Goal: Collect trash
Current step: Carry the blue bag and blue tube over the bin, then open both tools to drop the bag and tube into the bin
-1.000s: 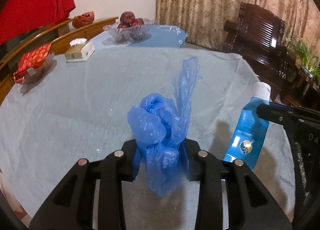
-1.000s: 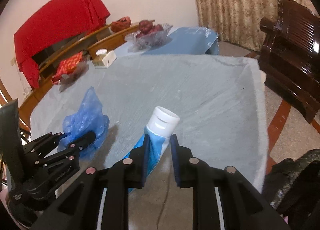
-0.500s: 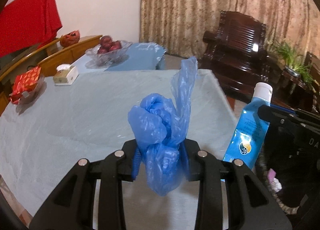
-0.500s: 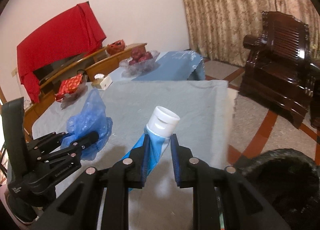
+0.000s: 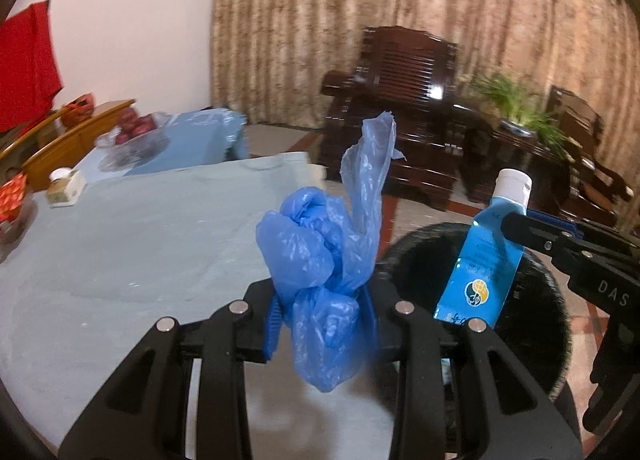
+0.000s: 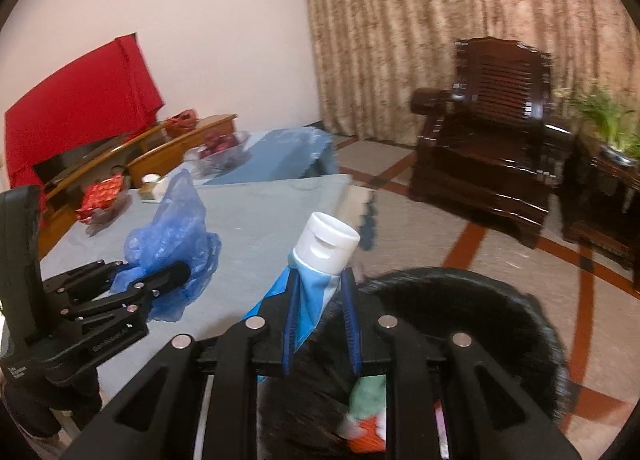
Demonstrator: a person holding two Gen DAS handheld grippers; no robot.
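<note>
Our left gripper [image 5: 322, 324] has its jaws clenched on a crumpled blue plastic bag [image 5: 320, 256], held up over the near edge of the bench [image 5: 140, 244]. Our right gripper [image 6: 320, 324] has its jaws clamped on a blue tube [image 6: 310, 288] with a white cap, above the black-lined trash bin [image 6: 500, 300] beside the bench; scraps lie inside it.

The bag [image 5: 320, 260] was thin, crinkled blue plastic; the tube [image 5: 484, 260] glossy plastic; the worktop [image 5: 140, 244] wore matt cloth; the armchair [image 6: 492, 140] was polished dark wood.
</note>
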